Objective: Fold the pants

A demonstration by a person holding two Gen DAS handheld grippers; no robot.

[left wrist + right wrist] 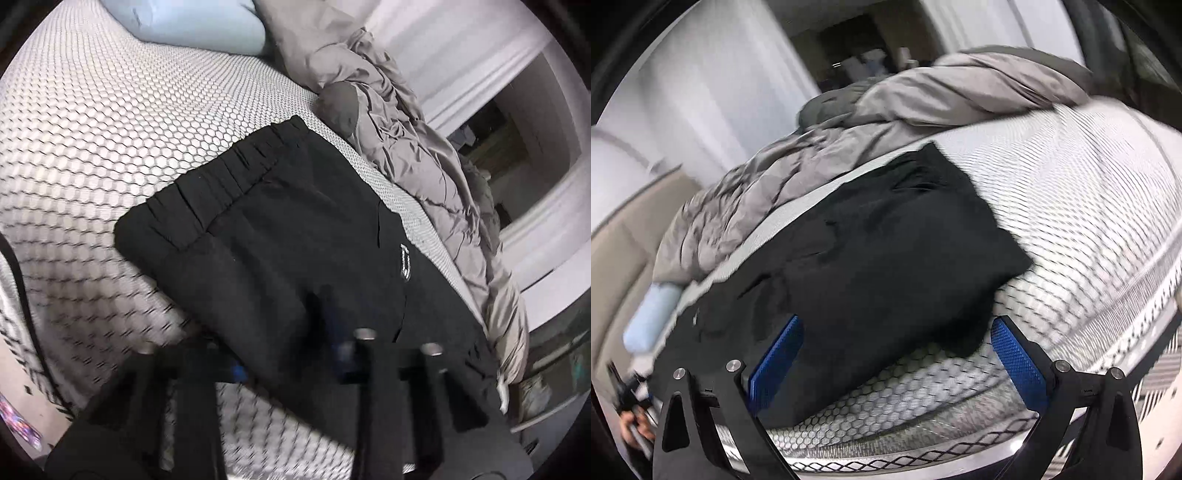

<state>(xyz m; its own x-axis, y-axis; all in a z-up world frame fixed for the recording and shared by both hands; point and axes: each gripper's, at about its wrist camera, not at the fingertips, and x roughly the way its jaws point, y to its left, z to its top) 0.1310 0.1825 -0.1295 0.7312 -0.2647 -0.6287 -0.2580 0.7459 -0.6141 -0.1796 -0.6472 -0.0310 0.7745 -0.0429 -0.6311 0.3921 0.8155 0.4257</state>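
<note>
Mattress (110, 129) open beside pants (277, 229); bunched duvet (424, 155) blocks far edge.

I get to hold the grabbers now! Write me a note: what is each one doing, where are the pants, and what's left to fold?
Left gripper: jaws nearly together over the black pants; blur hides whether cloth is pinched.
Right gripper: open, holding nothing; its blue pads sit either side of the pants' near edge.
Pants: on the honeycomb-patterned mattress, beside the grey comforter, elastic waistband flat. A top layer already seems folded over.
Left: grip the near edge and fold again, then smooth it down.
</note>
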